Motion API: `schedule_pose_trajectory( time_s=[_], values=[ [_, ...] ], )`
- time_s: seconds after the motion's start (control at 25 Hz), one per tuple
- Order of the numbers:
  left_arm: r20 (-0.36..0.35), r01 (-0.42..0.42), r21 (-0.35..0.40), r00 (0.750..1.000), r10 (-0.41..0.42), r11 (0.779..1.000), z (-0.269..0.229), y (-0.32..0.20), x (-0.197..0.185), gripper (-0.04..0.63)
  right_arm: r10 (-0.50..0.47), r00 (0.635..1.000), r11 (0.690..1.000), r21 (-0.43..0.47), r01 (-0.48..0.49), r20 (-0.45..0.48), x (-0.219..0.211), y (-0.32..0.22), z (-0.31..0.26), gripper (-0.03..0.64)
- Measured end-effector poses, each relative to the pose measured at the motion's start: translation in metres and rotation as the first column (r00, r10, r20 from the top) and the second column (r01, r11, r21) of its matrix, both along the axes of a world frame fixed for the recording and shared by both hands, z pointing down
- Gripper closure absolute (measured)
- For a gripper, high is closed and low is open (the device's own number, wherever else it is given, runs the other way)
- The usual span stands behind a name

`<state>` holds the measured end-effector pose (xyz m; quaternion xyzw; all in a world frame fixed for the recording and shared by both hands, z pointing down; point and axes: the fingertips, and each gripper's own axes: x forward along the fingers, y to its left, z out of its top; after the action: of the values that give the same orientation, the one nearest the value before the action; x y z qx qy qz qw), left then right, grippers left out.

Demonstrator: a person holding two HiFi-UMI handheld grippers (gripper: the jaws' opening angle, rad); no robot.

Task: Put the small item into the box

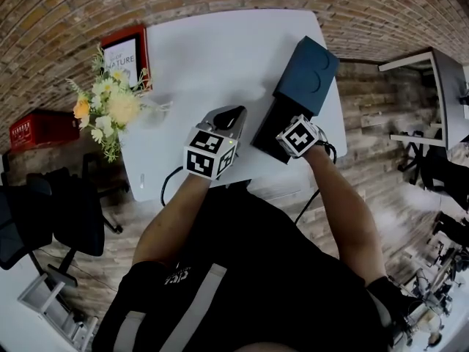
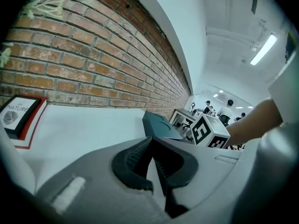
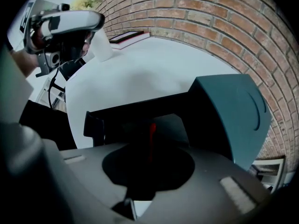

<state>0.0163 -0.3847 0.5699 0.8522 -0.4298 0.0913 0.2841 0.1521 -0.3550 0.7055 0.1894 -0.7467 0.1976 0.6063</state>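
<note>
Right gripper (image 1: 289,141) sits at the near end of the open box (image 3: 117,113). Its jaws are closed on a thin red item (image 3: 152,130). The item stands upright between the jaws, over the dark inside of the box; cannot tell whether it touches the bottom. The teal lid (image 3: 231,111) is tipped back on the far side.

Left gripper (image 2: 152,146) is over the white table (image 1: 212,57), just left of the box. Its jaws are together, with nothing between them.

View differences:
- The red item shows only in the right gripper view. In the head view the marker cube (image 1: 299,136) covers that spot.
- Only the head view shows the wider layout, with flowers (image 1: 110,105) and a framed sign (image 1: 124,53) at the table's left edge.
- The left gripper view shows the lid from the side, against the brick wall (image 2: 93,69).
</note>
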Motion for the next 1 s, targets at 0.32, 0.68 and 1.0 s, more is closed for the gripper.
schedule_pose_trajectory(
  time_s=[0.32, 0.68, 1.0],
  values=[
    [-0.002, -0.029, -0.013, 1.0, 0.029, 0.999, 0.004, 0.007, 0.004, 0.589, -0.096, 0.995, 0.991, 0.092, 0.097, -0.019, -0.007, 0.005, 0.009, 0.568],
    [-0.008, -0.062, -0.024, 0.998, 0.061, 0.998, 0.011, 0.004, 0.0, 0.589, -0.123, 0.992, 0.981, 0.146, 0.127, -0.039, -0.006, 0.003, 0.011, 0.554],
    [-0.03, -0.13, -0.012, 0.991, 0.13, 0.991, 0.008, 0.001, 0.002, 0.589, -0.068, 0.994, 0.971, 0.224, 0.087, -0.089, -0.003, -0.009, 0.006, 0.6]
  ],
)
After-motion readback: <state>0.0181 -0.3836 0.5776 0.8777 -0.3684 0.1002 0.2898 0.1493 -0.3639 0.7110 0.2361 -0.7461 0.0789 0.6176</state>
